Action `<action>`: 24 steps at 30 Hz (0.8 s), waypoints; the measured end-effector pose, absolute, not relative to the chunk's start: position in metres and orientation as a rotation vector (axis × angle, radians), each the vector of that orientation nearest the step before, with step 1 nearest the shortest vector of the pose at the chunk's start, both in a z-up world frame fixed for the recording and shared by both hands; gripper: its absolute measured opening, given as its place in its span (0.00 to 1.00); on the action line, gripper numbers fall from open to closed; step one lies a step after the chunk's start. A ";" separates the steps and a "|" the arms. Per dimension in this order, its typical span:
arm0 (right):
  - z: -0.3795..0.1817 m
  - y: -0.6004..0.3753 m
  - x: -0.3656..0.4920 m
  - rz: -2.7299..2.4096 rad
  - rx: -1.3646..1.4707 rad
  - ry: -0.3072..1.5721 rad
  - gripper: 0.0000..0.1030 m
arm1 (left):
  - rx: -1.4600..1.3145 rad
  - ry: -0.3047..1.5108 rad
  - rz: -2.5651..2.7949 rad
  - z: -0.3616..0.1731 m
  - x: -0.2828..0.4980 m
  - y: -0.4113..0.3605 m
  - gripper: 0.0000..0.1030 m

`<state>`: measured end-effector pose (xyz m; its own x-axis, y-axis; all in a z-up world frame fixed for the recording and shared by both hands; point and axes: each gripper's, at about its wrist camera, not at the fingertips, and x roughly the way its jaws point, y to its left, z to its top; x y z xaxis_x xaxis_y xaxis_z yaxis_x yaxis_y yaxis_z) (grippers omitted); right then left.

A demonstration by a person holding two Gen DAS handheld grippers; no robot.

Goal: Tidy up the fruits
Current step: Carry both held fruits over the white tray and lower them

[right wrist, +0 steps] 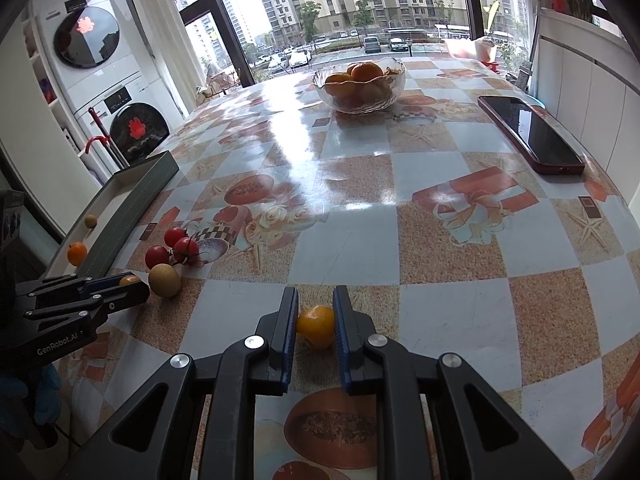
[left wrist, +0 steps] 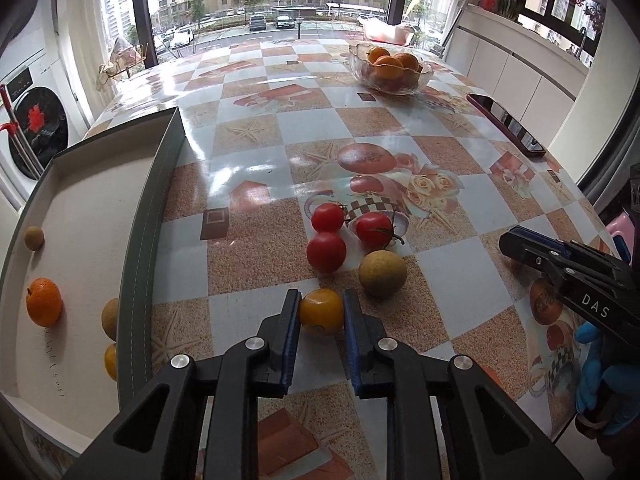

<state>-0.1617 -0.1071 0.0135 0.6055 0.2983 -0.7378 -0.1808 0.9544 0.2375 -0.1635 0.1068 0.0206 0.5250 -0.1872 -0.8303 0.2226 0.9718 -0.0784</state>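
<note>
Two black tongs, left tongs (left wrist: 321, 310) clenched on round yellow tomato (left wrist: 321, 312), right tongs (right wrist: 316, 322) gripping glossy yellow fruit (right wrist: 316, 326)

Red tomatoes (left wrist: 328, 240): 3. Yellow tomatoes (left wrist: 321, 311): 3, counting one in each gripper. Brown round fruits (left wrist: 382, 273): 3. Small orange (left wrist: 44, 302): 1. Glass bowl (left wrist: 390, 74): 1. Tray (left wrist: 160, 200): 1. Phone (right wrist: 530, 134): 1.

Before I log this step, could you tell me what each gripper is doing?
Left gripper: closed on a yellow tomato.
Right gripper: closed on another yellow tomato.
</note>
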 end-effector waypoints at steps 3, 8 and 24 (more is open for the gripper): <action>0.016 -0.109 -0.162 0.267 0.148 0.885 0.19 | 0.014 0.976 -0.244 0.029 -0.169 0.110 0.21; 0.025 -0.114 -0.168 0.278 0.196 0.885 0.19 | 0.004 0.932 -0.242 0.050 -0.181 0.117 0.21; 0.072 -0.019 -0.157 0.468 0.116 0.896 0.19 | -0.044 0.861 -0.063 0.085 -0.187 0.227 0.22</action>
